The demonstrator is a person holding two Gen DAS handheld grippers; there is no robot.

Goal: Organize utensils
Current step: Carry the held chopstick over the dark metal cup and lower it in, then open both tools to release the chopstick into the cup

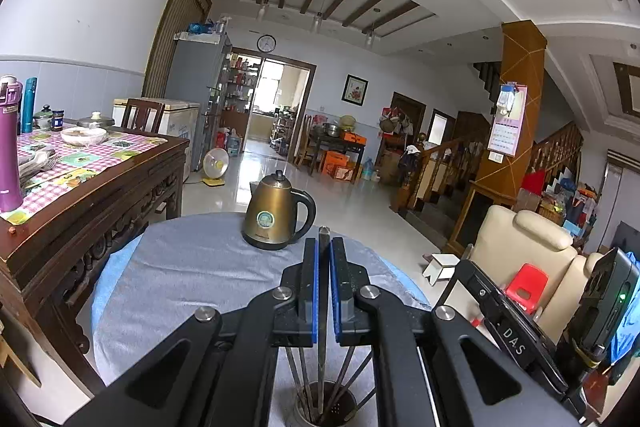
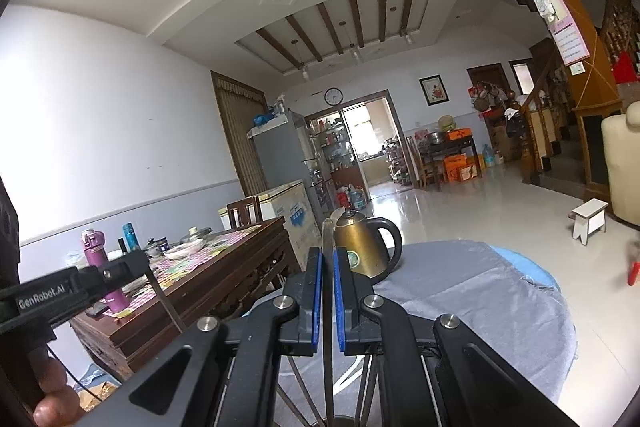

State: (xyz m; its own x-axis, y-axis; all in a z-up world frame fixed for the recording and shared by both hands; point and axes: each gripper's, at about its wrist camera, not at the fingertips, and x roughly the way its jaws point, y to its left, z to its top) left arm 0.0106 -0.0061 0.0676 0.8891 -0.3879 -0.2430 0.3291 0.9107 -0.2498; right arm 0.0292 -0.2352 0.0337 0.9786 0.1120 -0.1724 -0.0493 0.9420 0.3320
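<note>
My left gripper (image 1: 324, 247) is shut on a thin metal utensil handle (image 1: 323, 233) that stands upright between the blue pads. Its lower end reaches into a metal utensil cup (image 1: 326, 403) that holds several other thin metal utensils. My right gripper (image 2: 328, 255) is shut on another upright metal utensil (image 2: 328, 231), whose shaft runs down among several utensils (image 2: 368, 383) fanned out below the jaws. The cup's rim barely shows at the bottom edge of the right wrist view (image 2: 340, 421). The left gripper's body also shows in the right wrist view (image 2: 80, 287).
A brass kettle (image 1: 276, 215) stands on the round table's grey cloth (image 1: 192, 267) beyond the grippers; it also shows in the right wrist view (image 2: 366, 247). A wooden dining table (image 1: 92, 179) with bottles and dishes stands to the left. A cream armchair (image 1: 532, 251) is at the right.
</note>
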